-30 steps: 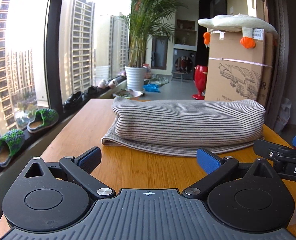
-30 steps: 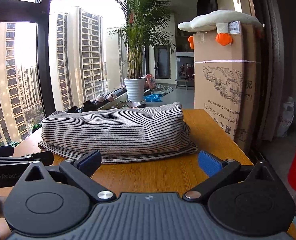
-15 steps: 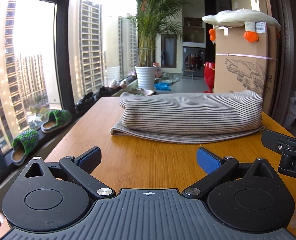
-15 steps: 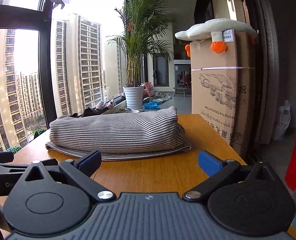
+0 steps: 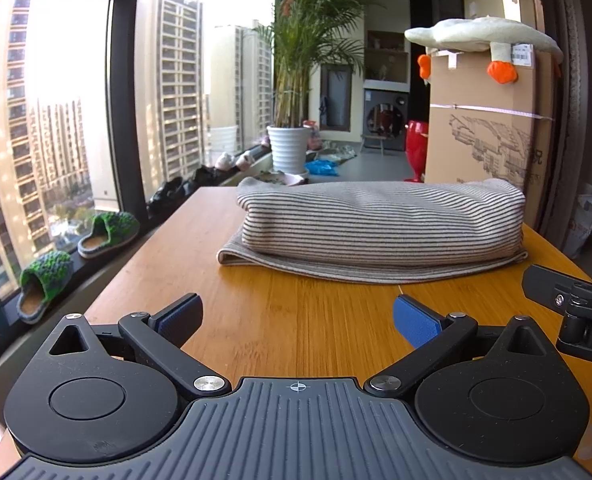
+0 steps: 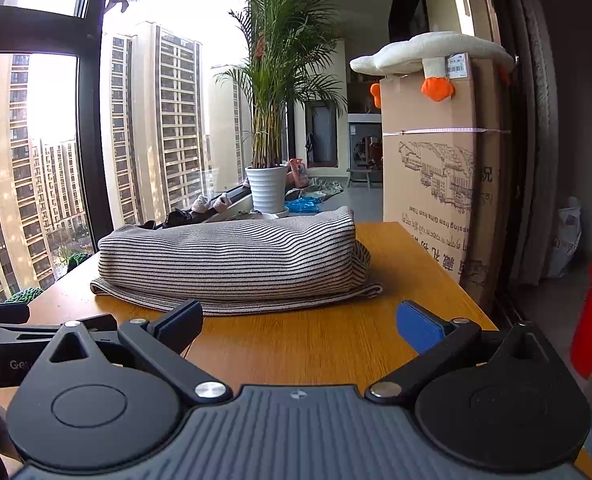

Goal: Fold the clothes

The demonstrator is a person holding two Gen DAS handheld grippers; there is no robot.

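While both grippers [image 5: 297,316] [image 6: 299,322] gape empty, bare table [image 5: 296,332] fronts the folded garment [image 5: 379,228].

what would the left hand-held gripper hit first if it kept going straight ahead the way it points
Most likely the folded striped garment on the wooden table. The left hand-held gripper is open and empty, with only bare tabletop between its fingers and the cloth's near edge. Its height above the table is hard to judge.
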